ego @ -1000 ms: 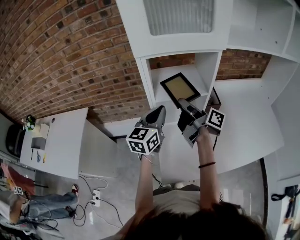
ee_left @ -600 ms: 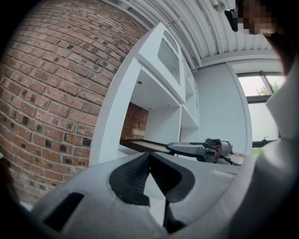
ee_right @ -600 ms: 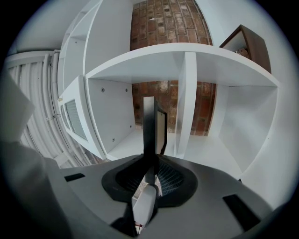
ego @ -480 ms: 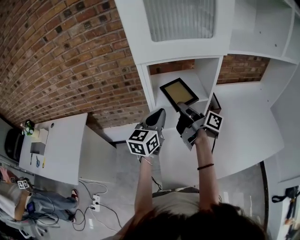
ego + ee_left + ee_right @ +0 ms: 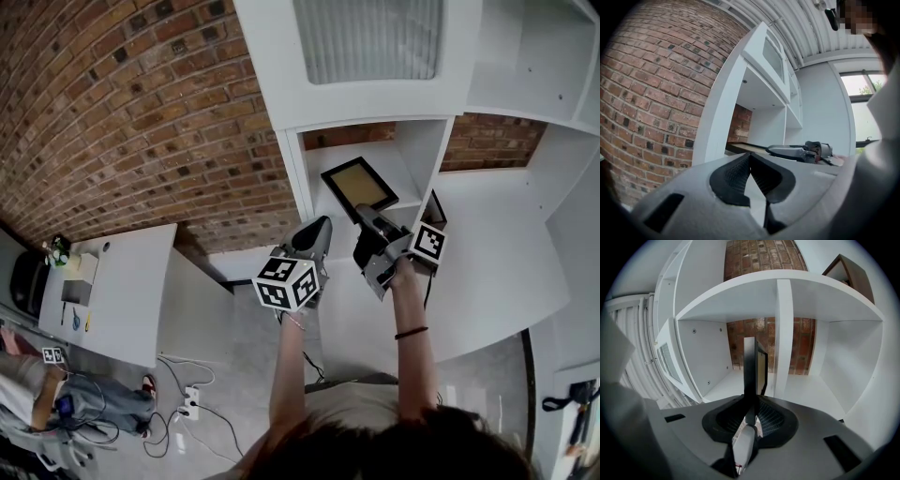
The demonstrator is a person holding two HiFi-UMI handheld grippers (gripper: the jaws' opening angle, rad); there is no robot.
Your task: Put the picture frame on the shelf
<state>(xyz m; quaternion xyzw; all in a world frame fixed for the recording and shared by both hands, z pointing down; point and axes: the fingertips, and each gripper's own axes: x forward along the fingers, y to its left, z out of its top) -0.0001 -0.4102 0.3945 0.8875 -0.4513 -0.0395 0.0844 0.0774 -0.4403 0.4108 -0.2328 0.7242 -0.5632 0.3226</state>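
A red brick wall (image 5: 122,122) fills the left of the head view and shows again behind the white shelf unit (image 5: 375,98). The unit has a closed cabinet door with a ribbed pane on top and open compartments below. A low white desk (image 5: 122,281) stands by the wall, well to the left.

The picture frame (image 5: 359,184), black-edged with a tan face, sits inside the open compartment just under the cabinet door, its face tilted toward the head camera. Whether its far edge touches the shelf board cannot be made out.

The right gripper (image 5: 367,220) has its jaws clamped on the near edge of the frame (its own view shows the frame edge-on, rising straight from between the pads (image 5: 771,420)).

The left gripper (image 5: 319,225) hangs just beside it, apart from the frame, its jaw tips meeting on nothing.

Each gripper carries a marker cube (image 5: 286,281).
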